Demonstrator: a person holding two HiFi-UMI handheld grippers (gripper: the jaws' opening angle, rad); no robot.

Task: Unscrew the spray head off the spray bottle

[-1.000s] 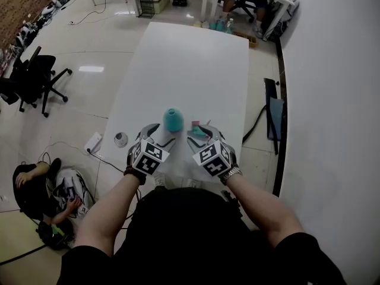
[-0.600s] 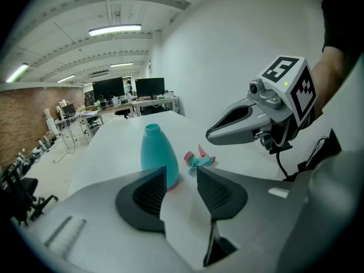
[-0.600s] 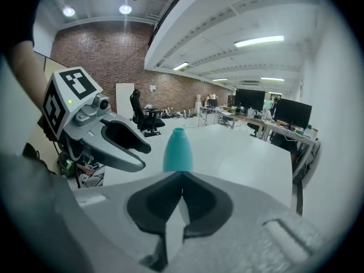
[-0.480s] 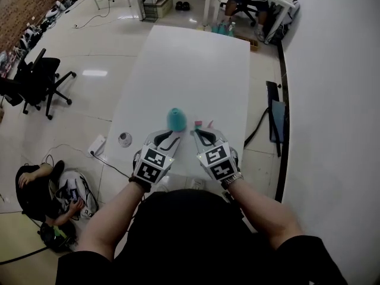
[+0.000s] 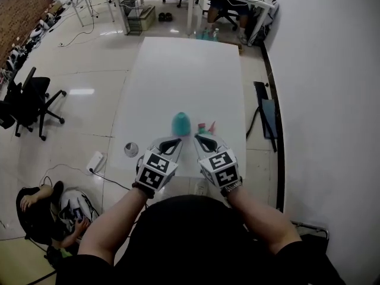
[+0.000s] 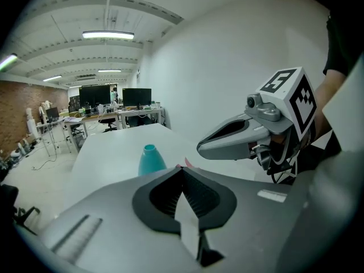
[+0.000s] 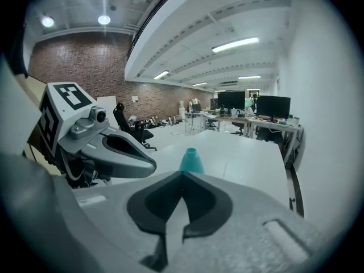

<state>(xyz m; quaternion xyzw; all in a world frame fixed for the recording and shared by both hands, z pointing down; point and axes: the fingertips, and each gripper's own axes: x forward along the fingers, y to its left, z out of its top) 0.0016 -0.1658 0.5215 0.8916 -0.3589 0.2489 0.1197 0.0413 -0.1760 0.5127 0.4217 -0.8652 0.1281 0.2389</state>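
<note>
Both grippers have drawn back toward the person since a second ago, and their jaws, then spread beside the bottle and spray head, are now clenched on nothing. The left gripper (image 5: 176, 141) and right gripper (image 5: 199, 139) hover side by side over the near end of the white desk (image 5: 178, 70). Just ahead, the teal spray bottle (image 5: 181, 124) stands upright with its neck open. The spray head (image 5: 206, 127) lies on the desk just to its right, apart from it. The unscrewing looks finished. The risk now is a careless forward sweep: either set of jaws could tip the uncapped bottle, spilling any contents, or knock the loose head away.
</note>
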